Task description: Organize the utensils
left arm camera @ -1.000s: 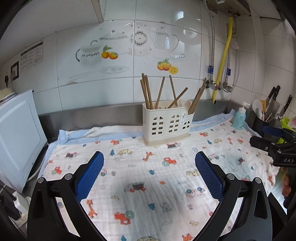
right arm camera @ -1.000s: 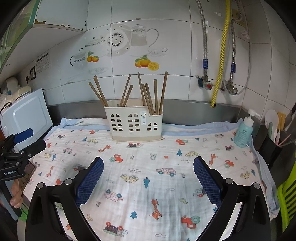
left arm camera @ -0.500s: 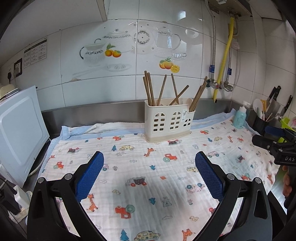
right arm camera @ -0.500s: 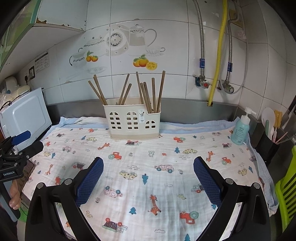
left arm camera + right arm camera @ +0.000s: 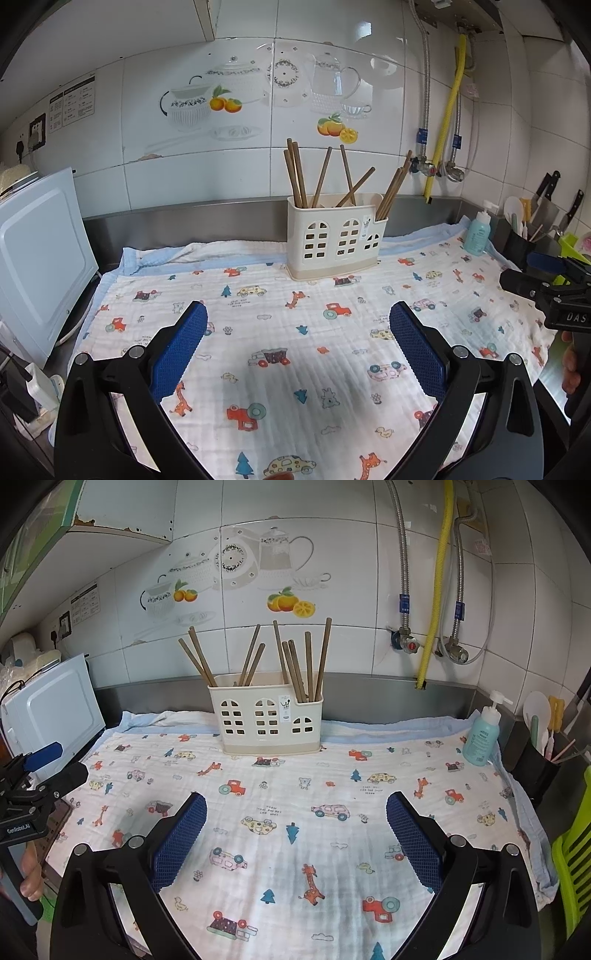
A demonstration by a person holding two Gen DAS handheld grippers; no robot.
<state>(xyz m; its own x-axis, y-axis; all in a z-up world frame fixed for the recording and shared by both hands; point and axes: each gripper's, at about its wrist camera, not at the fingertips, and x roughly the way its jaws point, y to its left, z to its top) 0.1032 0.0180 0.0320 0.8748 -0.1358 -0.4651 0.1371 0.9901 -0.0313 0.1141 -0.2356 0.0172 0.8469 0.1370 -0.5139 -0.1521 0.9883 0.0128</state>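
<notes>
While brown wooden chopsticks (image 5: 295, 664) stand in cream plastic holder (image 5: 266, 722), both left gripper (image 5: 297, 328) and right gripper (image 5: 295, 810) hover wide apart, empty; sorted or awaiting sorting, undetermined.

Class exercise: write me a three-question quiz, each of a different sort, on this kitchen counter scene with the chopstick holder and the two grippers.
1. True or false: the left gripper is shut on a chopstick.
2. Multiple choice: the chopsticks are A) flat on the cloth, B) standing in the cream holder, C) in the black pot.
3. Fill in: the blue pump bottle stands to the holder's ____ in the right wrist view.

Key: 1 false, its fingers are spread and empty; 2 B; 3 right.
</notes>
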